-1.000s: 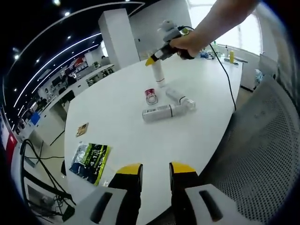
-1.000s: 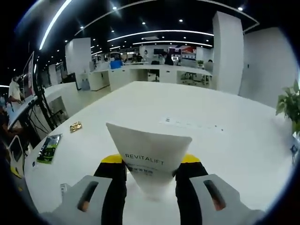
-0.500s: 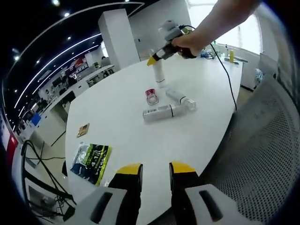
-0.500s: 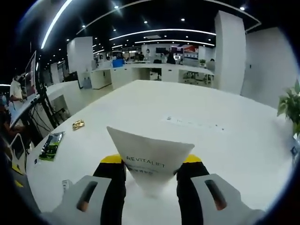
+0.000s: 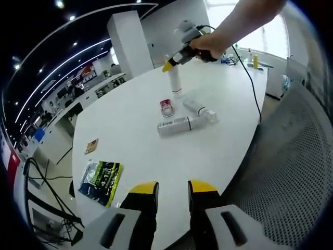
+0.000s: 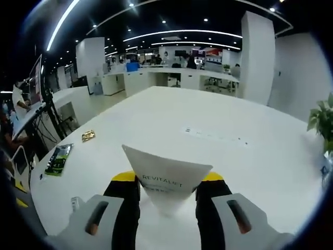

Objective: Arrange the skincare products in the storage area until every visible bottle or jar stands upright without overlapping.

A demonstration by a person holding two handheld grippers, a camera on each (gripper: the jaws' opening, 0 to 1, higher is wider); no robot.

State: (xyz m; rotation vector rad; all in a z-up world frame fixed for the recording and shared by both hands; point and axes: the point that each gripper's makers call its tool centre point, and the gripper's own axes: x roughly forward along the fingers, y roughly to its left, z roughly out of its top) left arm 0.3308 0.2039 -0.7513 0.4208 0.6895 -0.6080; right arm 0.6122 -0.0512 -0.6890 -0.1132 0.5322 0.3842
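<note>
— Where is the tube?
— The white tube (image 6: pixel 167 179) stands on the bench (image 6: pixel 218 156), its flat crimped end up, between the right gripper (image 6: pixel 167 182) jaws, which press its sides.
— And the left gripper (image 5: pixel 173 188)?
— Jaws parted, grasping nothing, over the near bench edge.
— Other products?
— One bottle lying down (image 5: pixel 177 124), one smaller bottle lying (image 5: pixel 198 109), one small jar (image 5: pixel 166 106). A green packet (image 5: pixel 101 176) lies apart, with an open office around.
</note>
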